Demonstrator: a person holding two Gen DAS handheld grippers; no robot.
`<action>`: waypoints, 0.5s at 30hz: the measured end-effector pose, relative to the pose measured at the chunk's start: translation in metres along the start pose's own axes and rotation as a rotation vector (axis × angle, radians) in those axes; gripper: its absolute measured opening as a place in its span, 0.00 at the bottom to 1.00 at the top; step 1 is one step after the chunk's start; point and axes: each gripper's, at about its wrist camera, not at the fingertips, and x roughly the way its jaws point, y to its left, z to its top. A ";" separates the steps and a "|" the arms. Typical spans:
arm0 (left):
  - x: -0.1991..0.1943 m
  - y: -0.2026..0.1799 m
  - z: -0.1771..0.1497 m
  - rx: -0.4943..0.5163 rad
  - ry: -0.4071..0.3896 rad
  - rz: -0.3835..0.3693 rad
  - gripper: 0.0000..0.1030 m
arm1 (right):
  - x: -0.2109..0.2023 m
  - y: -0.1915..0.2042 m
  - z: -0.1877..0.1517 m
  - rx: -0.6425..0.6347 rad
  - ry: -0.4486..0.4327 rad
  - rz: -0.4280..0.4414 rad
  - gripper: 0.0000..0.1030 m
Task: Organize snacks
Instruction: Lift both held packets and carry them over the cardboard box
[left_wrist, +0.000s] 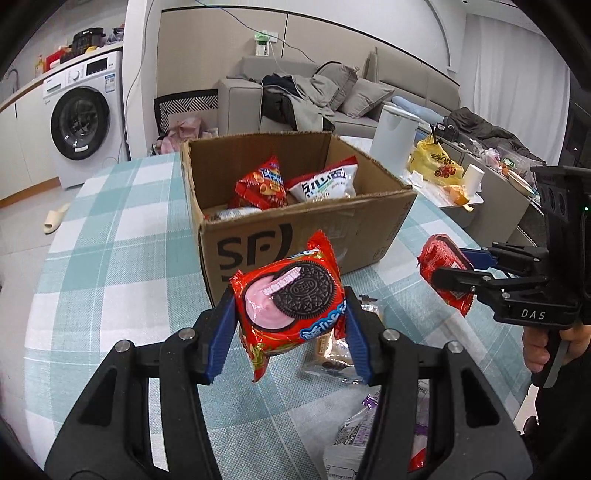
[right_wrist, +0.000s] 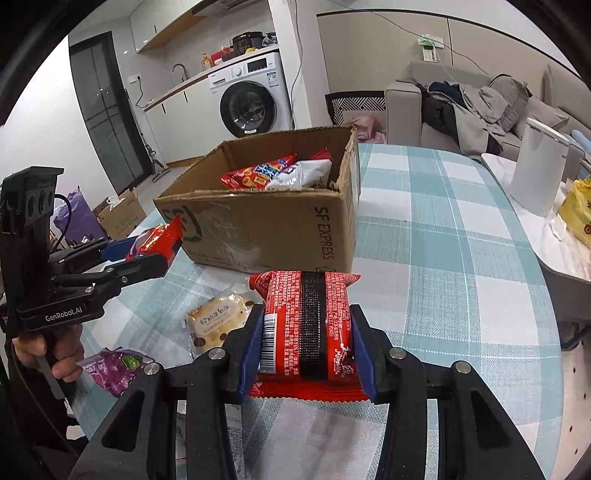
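Note:
My left gripper (left_wrist: 290, 317) is shut on a red Oreo packet (left_wrist: 291, 299) and holds it above the table, just in front of the open cardboard box (left_wrist: 306, 225). My right gripper (right_wrist: 308, 339) is shut on a red snack packet (right_wrist: 306, 325), back side up, held above the table to the right of the box (right_wrist: 280, 225). The box holds a red snack bag (left_wrist: 262, 184) and a white bag (left_wrist: 325, 184). Each gripper shows in the other's view: the right gripper (left_wrist: 448, 277), the left gripper (right_wrist: 162, 247).
Loose snacks lie on the checked tablecloth (left_wrist: 110, 258): a cream biscuit packet (right_wrist: 218, 325), a purple packet (right_wrist: 114, 369) and a clear wrapper (left_wrist: 332, 358). A white kettle (right_wrist: 539, 166) and a yellow bag (left_wrist: 436, 162) stand on a side table to the right.

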 end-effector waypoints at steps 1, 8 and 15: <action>-0.001 0.000 0.001 0.000 -0.004 0.000 0.49 | -0.003 0.000 0.001 0.004 -0.011 0.001 0.44; -0.018 0.000 0.009 -0.006 -0.040 0.009 0.49 | -0.010 0.002 0.007 0.024 -0.056 0.001 0.44; -0.033 0.000 0.022 -0.010 -0.080 0.011 0.49 | -0.018 0.006 0.014 0.042 -0.101 0.006 0.44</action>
